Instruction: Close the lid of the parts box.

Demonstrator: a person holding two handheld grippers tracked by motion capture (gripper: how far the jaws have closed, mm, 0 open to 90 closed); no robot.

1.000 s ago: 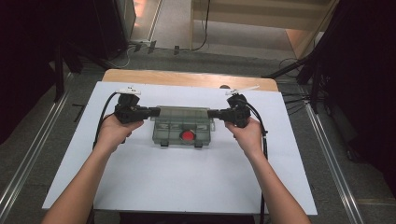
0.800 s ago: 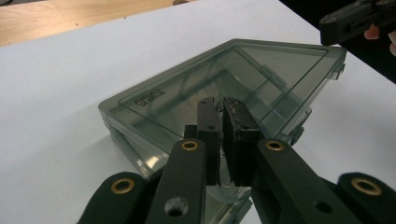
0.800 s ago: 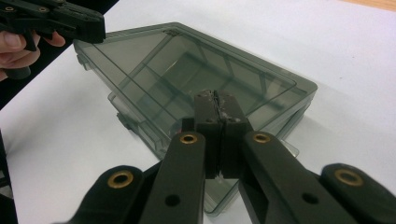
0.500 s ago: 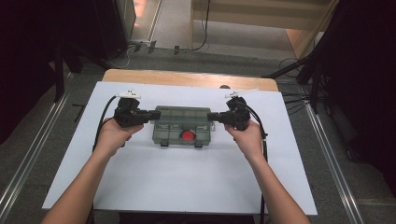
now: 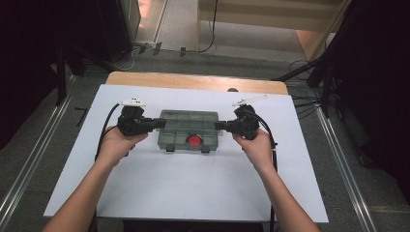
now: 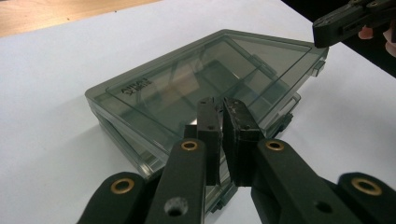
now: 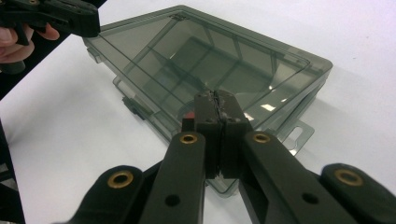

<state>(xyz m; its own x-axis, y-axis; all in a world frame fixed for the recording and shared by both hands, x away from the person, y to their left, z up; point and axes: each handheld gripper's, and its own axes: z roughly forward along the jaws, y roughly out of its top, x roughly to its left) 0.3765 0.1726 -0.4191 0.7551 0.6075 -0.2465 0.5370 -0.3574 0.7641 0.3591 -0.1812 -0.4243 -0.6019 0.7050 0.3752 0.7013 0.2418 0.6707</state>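
Nothing moved | box (image 5: 188,129) between both grippers (image 5: 157,123) (image 5: 218,126) - jaws pressed together

A wooden table (image 5: 193,81) carries a white sheet (image 5: 183,193) that covers nearly all of it, leaving a bare strip at twelve o'clock. A smoky clear compartment box (image 5: 188,126) lies flat on the sheet, just toward twelve o'clock from centre.

I am seeing a white sheet (image 5: 183,188) lying over a wooden table (image 5: 193,81), whose far edge is showing bare. Grey floor (image 5: 188,58) is surrounding it, with metal rails (image 5: 29,164) running along both sides.
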